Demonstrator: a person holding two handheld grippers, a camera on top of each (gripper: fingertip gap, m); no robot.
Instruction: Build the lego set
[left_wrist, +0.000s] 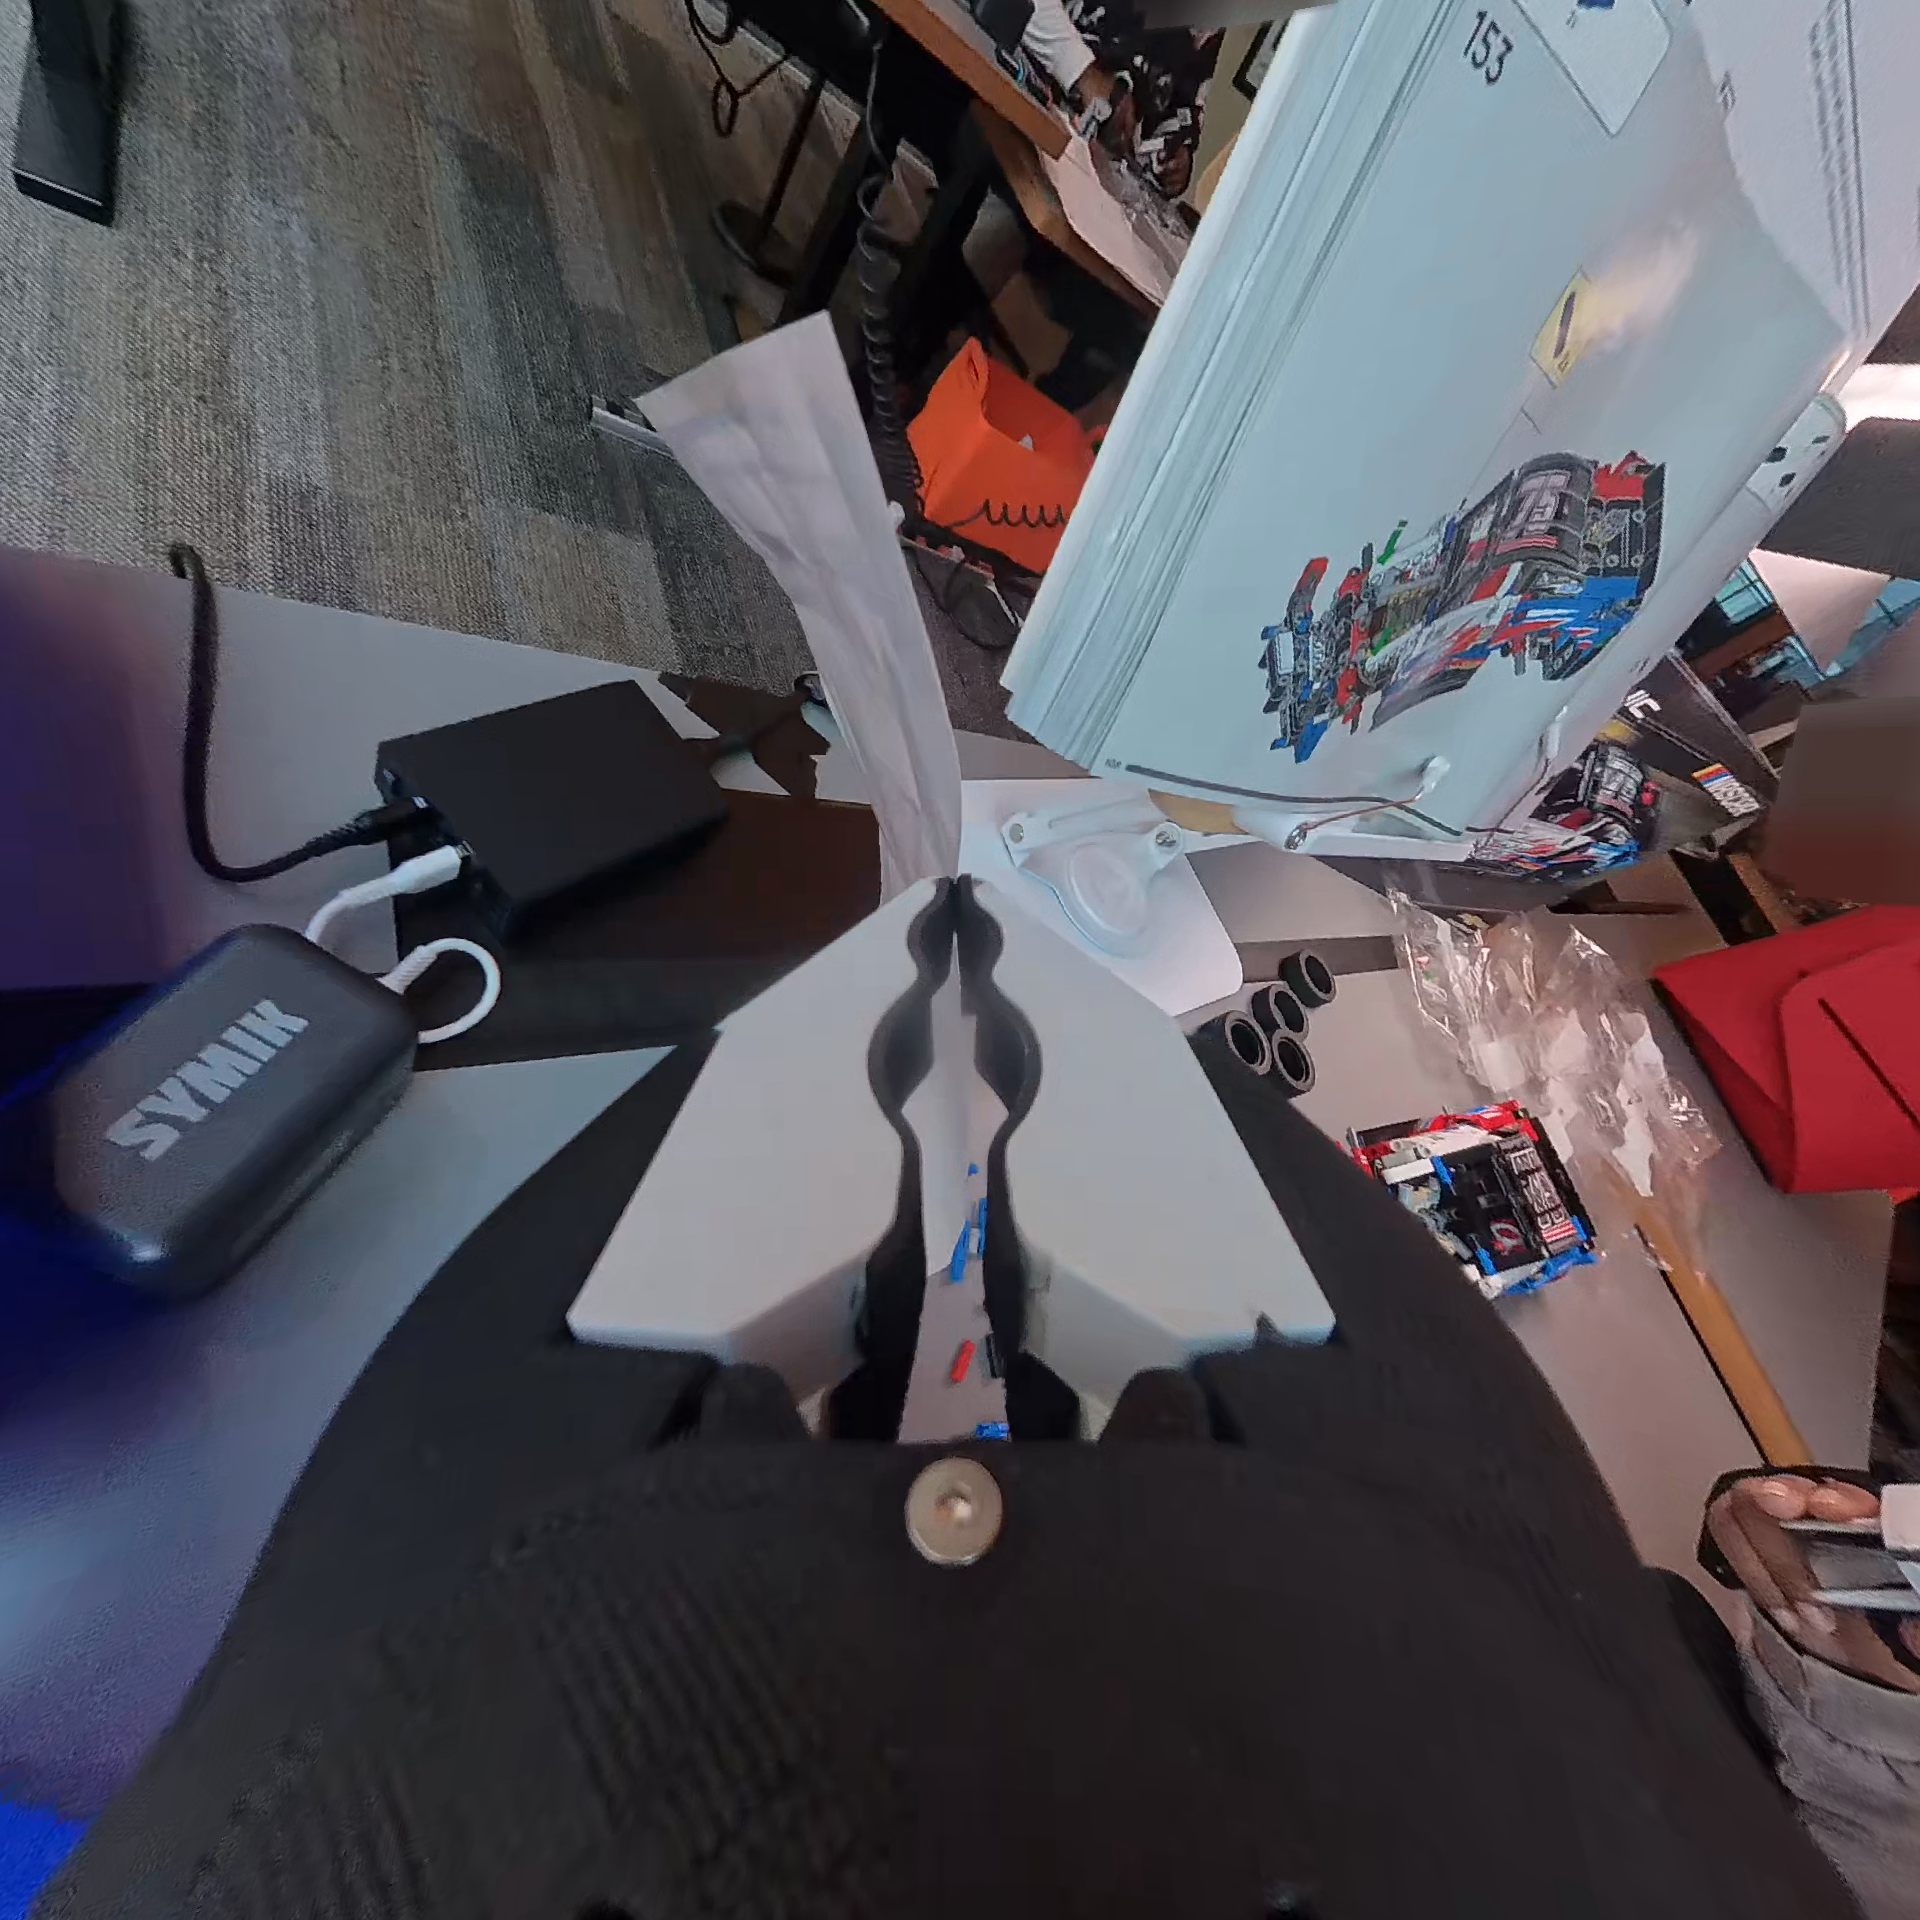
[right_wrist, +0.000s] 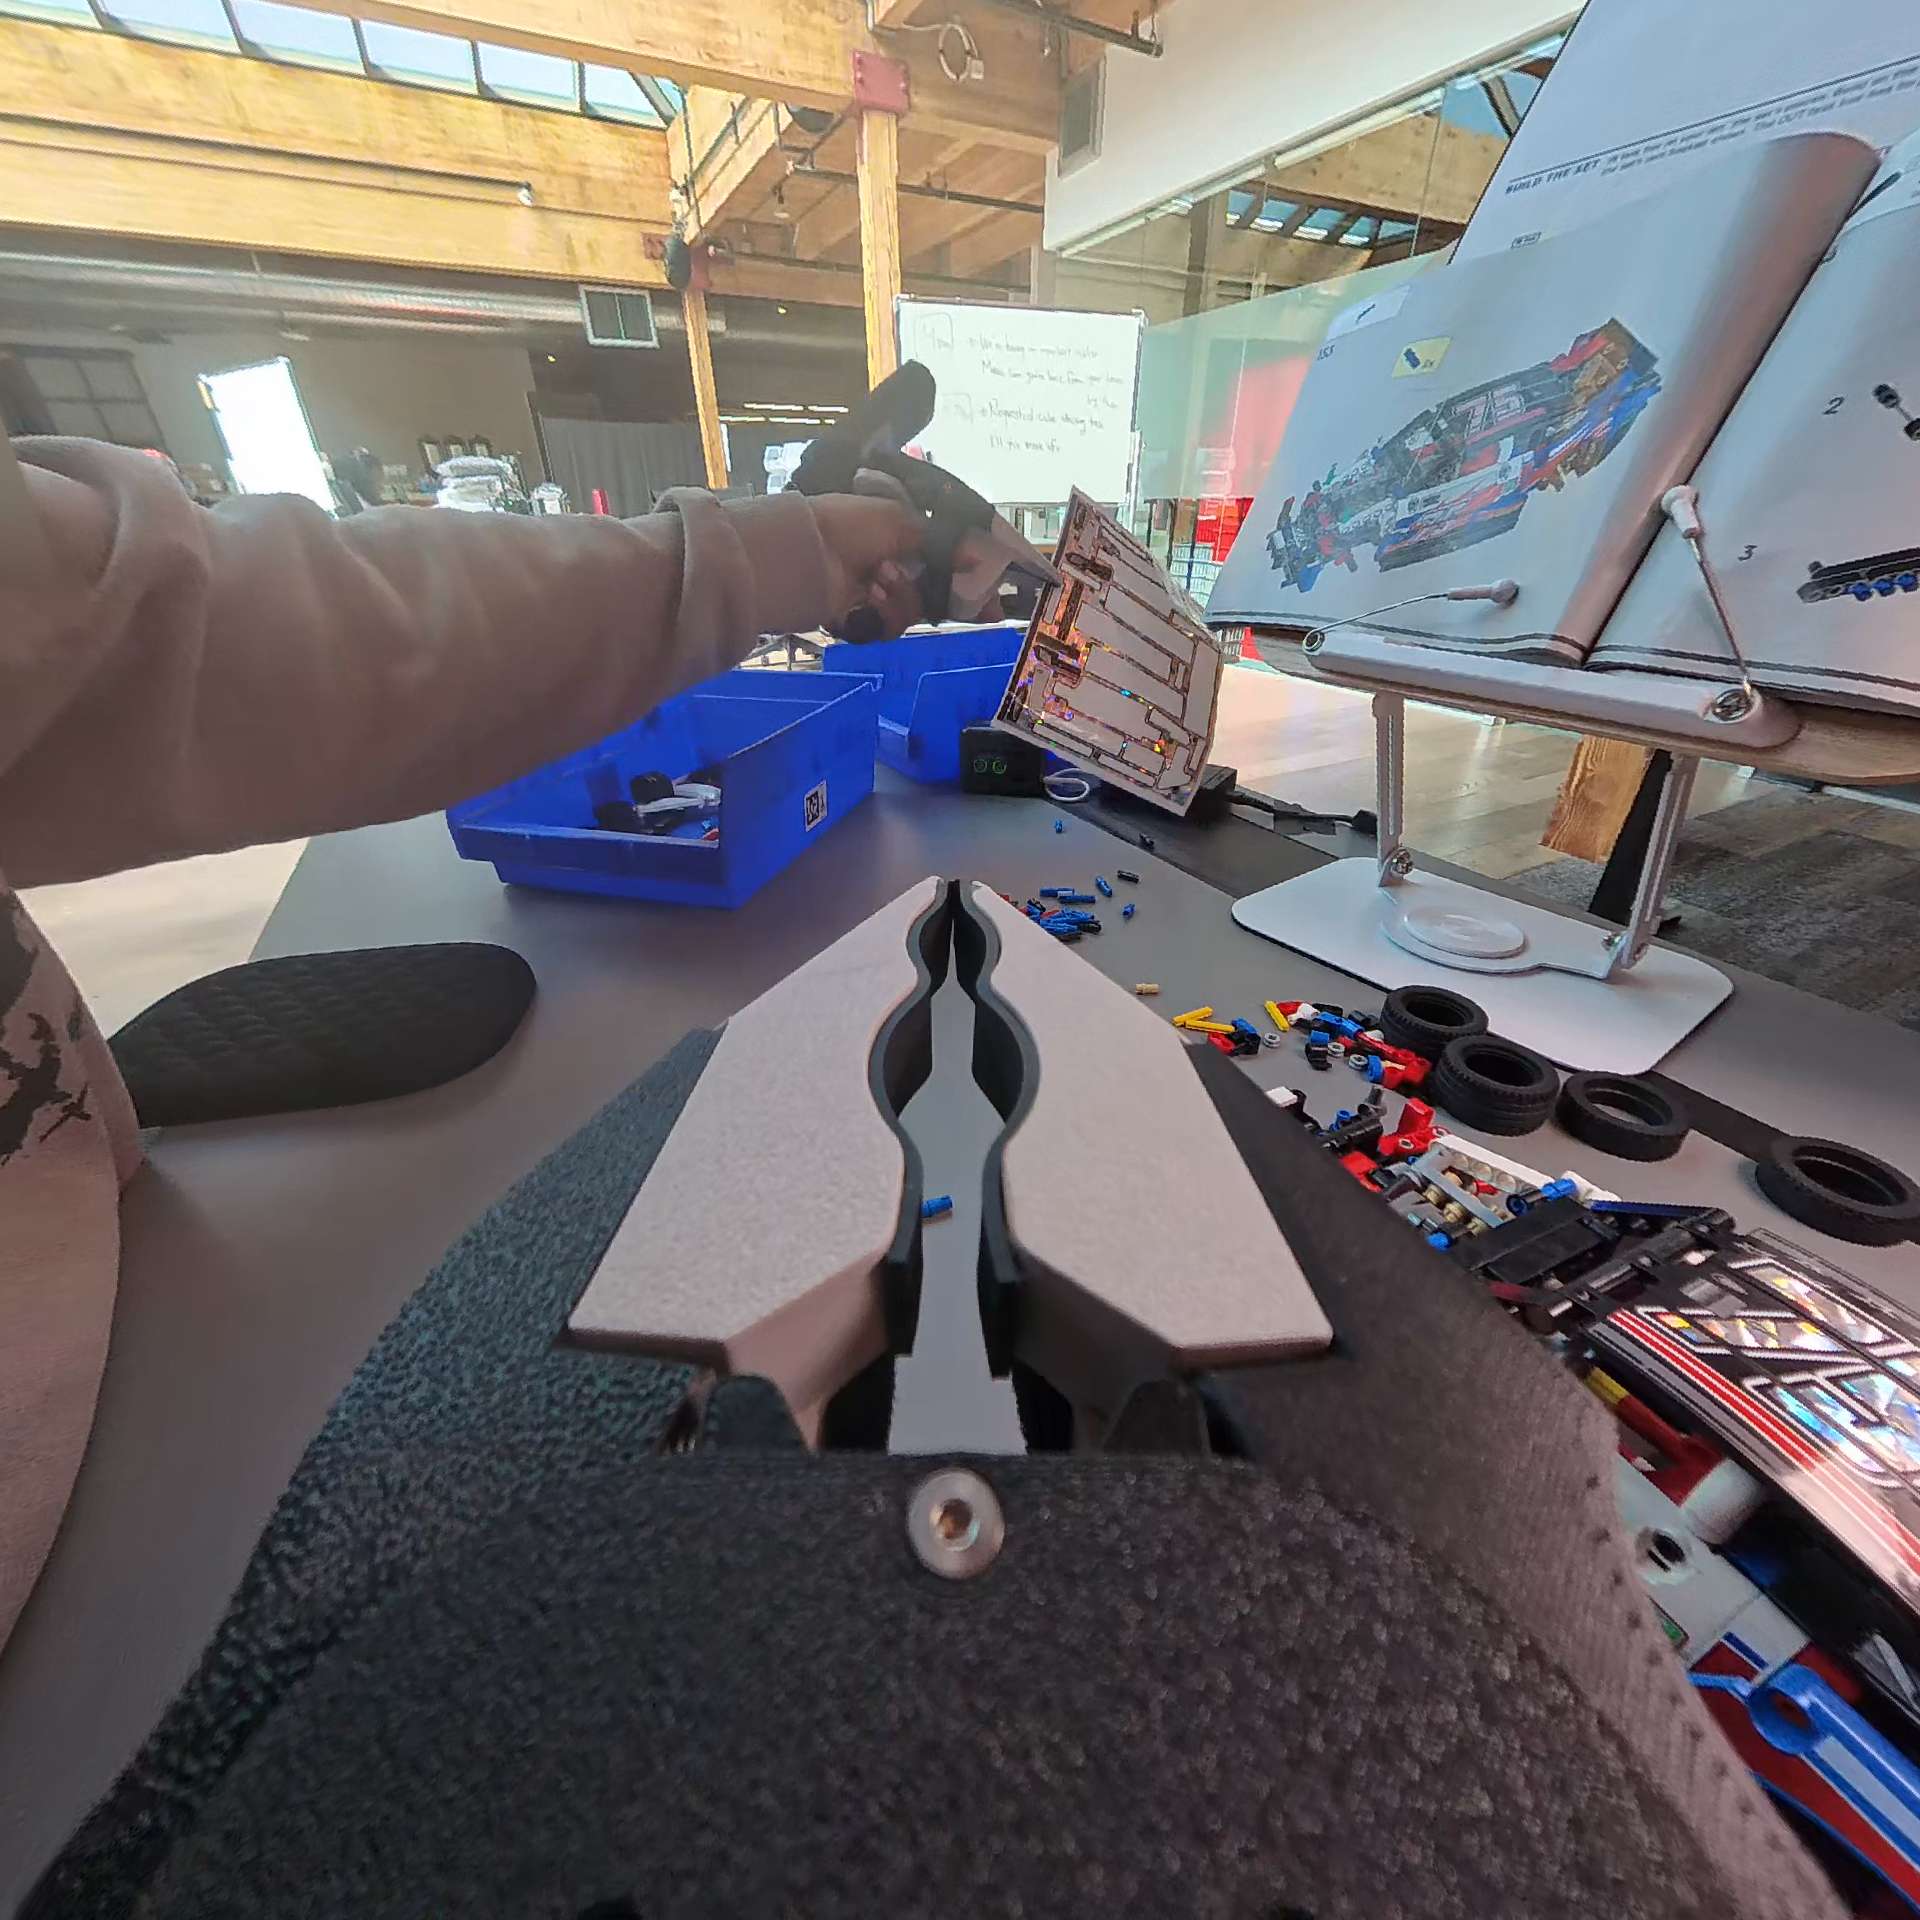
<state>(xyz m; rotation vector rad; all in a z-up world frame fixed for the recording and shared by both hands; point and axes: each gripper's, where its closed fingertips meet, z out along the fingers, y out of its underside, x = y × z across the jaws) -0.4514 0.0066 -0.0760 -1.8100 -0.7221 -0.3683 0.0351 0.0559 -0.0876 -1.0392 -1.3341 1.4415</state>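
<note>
The left gripper (left_wrist: 954, 883) has its tips pressed together on a sheet (left_wrist: 831, 582), which stands up from the tips and hangs in the air above the far part of the table (right_wrist: 582, 1039). In the right wrist view the same sheet (right_wrist: 1117, 649) shows its printed side: a sticker sheet with shiny shapes, many already peeled off, I think. The right gripper (right_wrist: 954, 888) holds nothing; its tips are closed or almost closed, low over the table.

The car (right_wrist: 1714, 1382), partly built, lies at the right side of the right gripper, very near to it. Loose parts (right_wrist: 1340, 1039) lie on the table beside it, four tyres (right_wrist: 1496, 1081) are near the white base of the stand (right_wrist: 1475, 935), and small blue pins (right_wrist: 1070, 909) lie just beyond the right tips. The open manual (right_wrist: 1455, 468) rests on the stand.

The step in hand seems to be the stickers, or putting the used sheet away; I cannot tell which. If a sticker is wanted, the next move needs the right tips to open and catch a thin edge while the left keeps the sheet steady, and this is delicate work.

Behind the pins stands a blue bin (right_wrist: 790, 790) with a few black and white pieces inside. A second bin (right_wrist: 935, 696) is behind it; its contents are hidden.
</note>
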